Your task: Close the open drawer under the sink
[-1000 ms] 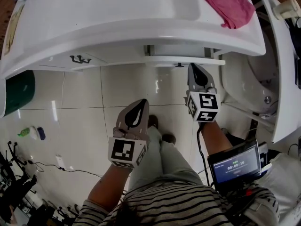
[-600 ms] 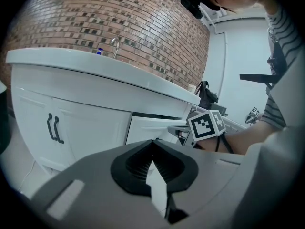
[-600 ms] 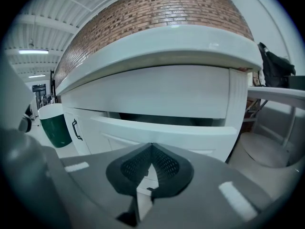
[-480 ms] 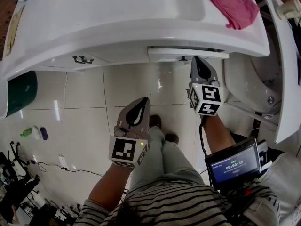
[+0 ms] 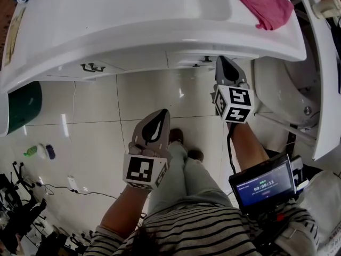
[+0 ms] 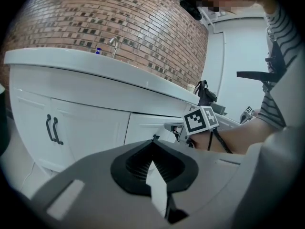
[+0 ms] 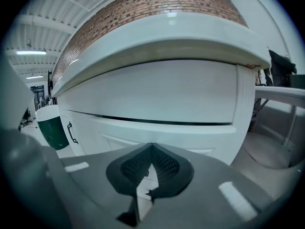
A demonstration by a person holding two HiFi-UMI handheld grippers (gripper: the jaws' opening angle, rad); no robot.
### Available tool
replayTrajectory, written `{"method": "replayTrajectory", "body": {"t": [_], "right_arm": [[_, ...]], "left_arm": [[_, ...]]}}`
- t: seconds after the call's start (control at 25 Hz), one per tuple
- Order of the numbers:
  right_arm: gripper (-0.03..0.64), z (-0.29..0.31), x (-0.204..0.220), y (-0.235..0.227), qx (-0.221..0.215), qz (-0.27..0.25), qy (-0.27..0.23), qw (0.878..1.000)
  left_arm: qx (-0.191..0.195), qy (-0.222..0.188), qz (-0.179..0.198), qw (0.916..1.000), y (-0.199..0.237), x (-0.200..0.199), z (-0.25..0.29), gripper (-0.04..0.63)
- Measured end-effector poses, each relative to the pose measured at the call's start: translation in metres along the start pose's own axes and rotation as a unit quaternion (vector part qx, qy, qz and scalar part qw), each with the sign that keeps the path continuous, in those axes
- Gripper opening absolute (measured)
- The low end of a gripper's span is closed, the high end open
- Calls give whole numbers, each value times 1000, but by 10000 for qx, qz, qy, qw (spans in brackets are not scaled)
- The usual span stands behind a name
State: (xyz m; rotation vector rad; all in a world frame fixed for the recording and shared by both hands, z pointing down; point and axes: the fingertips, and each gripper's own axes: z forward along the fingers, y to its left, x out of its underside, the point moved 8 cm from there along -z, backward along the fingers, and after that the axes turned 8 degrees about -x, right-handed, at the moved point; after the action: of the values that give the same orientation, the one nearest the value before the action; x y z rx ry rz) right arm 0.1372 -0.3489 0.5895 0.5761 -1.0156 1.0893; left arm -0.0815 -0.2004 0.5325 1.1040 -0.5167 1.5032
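- White drawer (image 5: 194,58) sits under the sink (image 5: 80,31), right of the cabinet's two dark door handles (image 5: 90,66). From the head view it looks pushed in almost flush with the cabinet front, with maybe a sliver still sticking out.
- Right gripper (image 5: 221,61) has its tip right up against the drawer front. The jaws are pressed together with nothing pinched between them, and its own view is filled with white panel and one thin dark seam running across.
- Left gripper (image 5: 162,114) hangs lower, over the glossy floor tiles (image 5: 90,143) and well away from the cabinet. Its jaws are also pressed together and empty.
- Pink cloth (image 5: 261,5) lies crumpled on the counter to the right of the basin.
- Green bin (image 5: 21,103) stands on the floor at the far left, below the counter edge.
- A small lit screen (image 5: 264,183) sits by the person's right forearm.
- A brick wall (image 6: 95,27) rises behind the sink in the left gripper view.
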Motion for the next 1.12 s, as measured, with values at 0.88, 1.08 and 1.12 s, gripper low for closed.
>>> {"method": "replayTrajectory", "body": {"t": [0.88,1.08,1.12], "right_arm": [[2,12,-5,-9,-213,331,18,9992],[2,16,-6,-9,-355,357,219,9985],[2,15,-9,-7,-375,265,239,9987]], "left_arm": [[-146,-116,28,9998,7,-10,-5,15],[-199,-163,56,9997,3,-9,-16,15],[-213,-169,54,9996,2,-9,-19,15]]}}
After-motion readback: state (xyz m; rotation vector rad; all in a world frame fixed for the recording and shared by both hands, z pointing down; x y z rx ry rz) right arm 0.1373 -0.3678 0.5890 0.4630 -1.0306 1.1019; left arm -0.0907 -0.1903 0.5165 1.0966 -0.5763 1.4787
